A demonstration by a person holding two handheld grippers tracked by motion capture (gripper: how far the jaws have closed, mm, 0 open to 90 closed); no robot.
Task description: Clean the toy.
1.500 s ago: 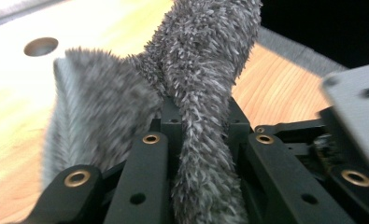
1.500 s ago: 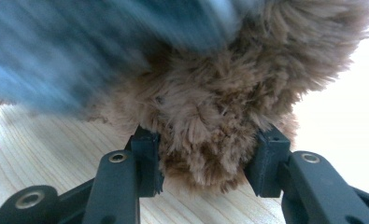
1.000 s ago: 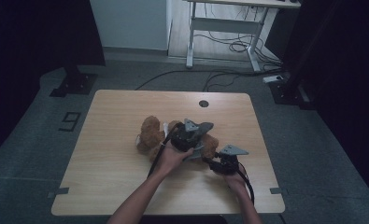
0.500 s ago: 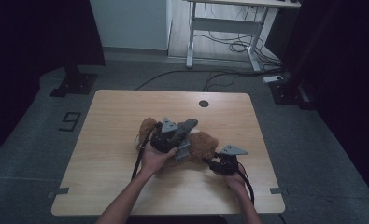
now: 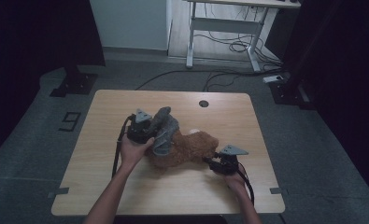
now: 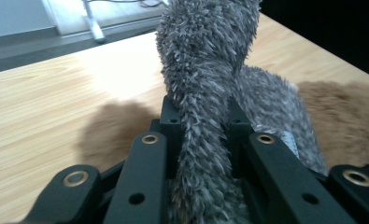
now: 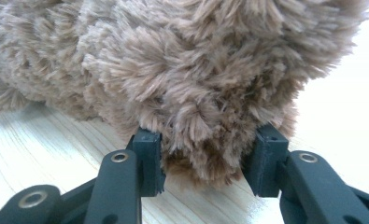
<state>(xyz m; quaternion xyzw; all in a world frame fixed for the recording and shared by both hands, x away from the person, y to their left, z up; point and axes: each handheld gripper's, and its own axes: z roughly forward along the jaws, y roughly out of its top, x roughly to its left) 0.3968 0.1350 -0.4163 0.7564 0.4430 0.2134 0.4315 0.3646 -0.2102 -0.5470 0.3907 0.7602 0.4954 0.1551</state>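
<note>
A: High view. The brown plush toy (image 5: 187, 148) lies near the middle of the desk (image 5: 102, 121). The left hand-held gripper (image 5: 149, 133) lifts a grey furry garment (image 5: 163, 130) off the toy's left end; the right hand-held gripper (image 5: 211, 163) anchors the toy's right end.

B: Left gripper view. The jaws are pressed together on a bunched strip of the grey garment (image 6: 201, 93), fur filling the gap. Judgement: pull along the toy's length, not upward, so the cloth slides rather than lifts the toy.

A: Right gripper view. The jaws pinch a tuft-covered limb of the brown toy (image 7: 205, 140), low against the desk (image 7: 42, 144).

B: Judgement: keep this grip low and steady; it may slip on fur alone.
</note>
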